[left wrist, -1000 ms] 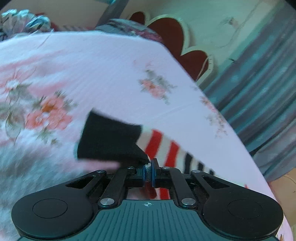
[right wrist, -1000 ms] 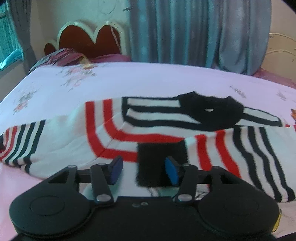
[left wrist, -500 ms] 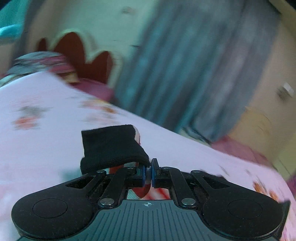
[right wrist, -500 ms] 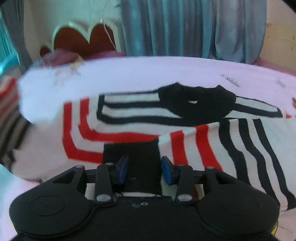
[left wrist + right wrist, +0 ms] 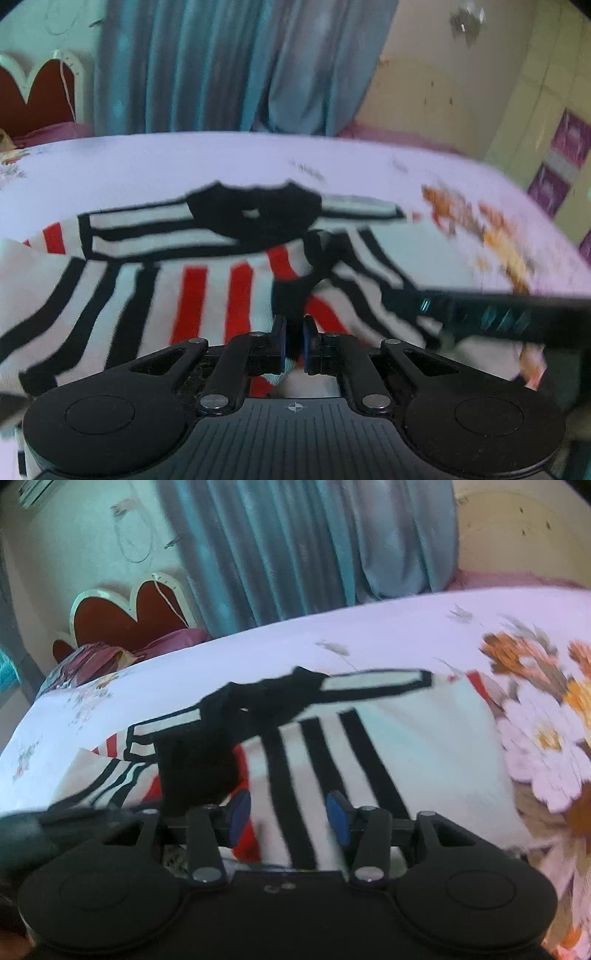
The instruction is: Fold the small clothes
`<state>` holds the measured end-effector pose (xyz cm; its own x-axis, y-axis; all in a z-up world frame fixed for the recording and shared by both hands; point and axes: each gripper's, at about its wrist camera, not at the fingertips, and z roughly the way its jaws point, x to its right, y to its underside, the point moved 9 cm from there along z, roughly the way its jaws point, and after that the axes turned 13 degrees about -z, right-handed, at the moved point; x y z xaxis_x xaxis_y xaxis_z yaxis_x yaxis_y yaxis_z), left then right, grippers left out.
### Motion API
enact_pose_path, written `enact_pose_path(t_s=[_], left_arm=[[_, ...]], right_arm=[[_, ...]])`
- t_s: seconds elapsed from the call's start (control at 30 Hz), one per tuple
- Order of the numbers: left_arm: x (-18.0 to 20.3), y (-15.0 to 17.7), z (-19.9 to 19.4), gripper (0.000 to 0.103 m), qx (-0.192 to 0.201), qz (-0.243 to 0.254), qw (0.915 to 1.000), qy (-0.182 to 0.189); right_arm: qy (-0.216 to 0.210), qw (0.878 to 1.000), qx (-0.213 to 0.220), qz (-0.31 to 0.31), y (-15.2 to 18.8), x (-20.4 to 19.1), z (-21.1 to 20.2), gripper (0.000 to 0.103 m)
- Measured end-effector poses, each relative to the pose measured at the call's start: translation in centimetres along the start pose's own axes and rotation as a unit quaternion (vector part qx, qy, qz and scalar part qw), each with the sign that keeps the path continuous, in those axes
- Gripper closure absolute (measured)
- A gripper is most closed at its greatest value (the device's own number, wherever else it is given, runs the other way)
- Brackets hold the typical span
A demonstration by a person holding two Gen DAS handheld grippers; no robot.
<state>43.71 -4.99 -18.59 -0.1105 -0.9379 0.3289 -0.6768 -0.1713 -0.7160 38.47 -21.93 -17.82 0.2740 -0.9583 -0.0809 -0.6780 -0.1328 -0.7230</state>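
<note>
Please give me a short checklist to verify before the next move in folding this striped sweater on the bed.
1. Left hand-held gripper shut on the black sleeve cuff: ok.
2. Right hand-held gripper free of cloth: ok; jaws opening, nothing pinched between them.
3. Sleeve carried over the striped sweater body: ok.
4. Black collar lies flat: ok.
5. Sweater fully on the bed sheet: cannot tell, lower edge is hidden.
6. The two grippers clear of each other: cannot tell, pictures are blurred.

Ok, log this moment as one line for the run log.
left gripper: shut on black cuff | right gripper: opening, nothing gripped | red-black-white striped knit sweater: sleeves folded in on floral bedsheet
</note>
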Motion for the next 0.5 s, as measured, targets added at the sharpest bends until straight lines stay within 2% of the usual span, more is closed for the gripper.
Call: enact_pose_path(t_s=[0.03, 0.1, 0.17, 0.27, 0.4, 0.5], left_arm=[[0.3, 0.8, -0.4, 0.094, -0.001, 0.006, 1.0000, -0.003], [0.0, 1.0, -1.3, 0.079, 0.000, 0.009, 0.9999, -0.009], [-0.7, 1.1, -2.6, 0.051, 0.017, 0.006, 0.9996, -0.023], [-3.0, 0.6, -5.0, 0.049, 0.046, 0.001, 0.9977, -0.050], [-7.7, 0.5, -7.9, 0.049, 0.073, -0.007, 0.9914, -0.108], [-11.3, 1.1, -9.4, 0.049, 0.076, -0.027, 0.9862, -0.144]], right_arm=[[-0.005, 1.000, 0.001, 0.007, 0.2, 0.3, -0.2, 0.048], [-0.017, 1.000, 0.004, 0.013, 0.3, 0.3, -0.3, 0.047], [-0.032, 0.999, 0.003, 0.016, 0.2, -0.4, -0.1, 0.045], [-0.051, 0.998, -0.006, 0.026, 0.5, -1.0, 0.5, 0.041], [-0.078, 0.995, -0.030, 0.049, 1.1, -2.2, 1.8, 0.041], [-0.101, 0.993, -0.031, 0.055, 1.1, -3.4, 2.0, 0.041]])
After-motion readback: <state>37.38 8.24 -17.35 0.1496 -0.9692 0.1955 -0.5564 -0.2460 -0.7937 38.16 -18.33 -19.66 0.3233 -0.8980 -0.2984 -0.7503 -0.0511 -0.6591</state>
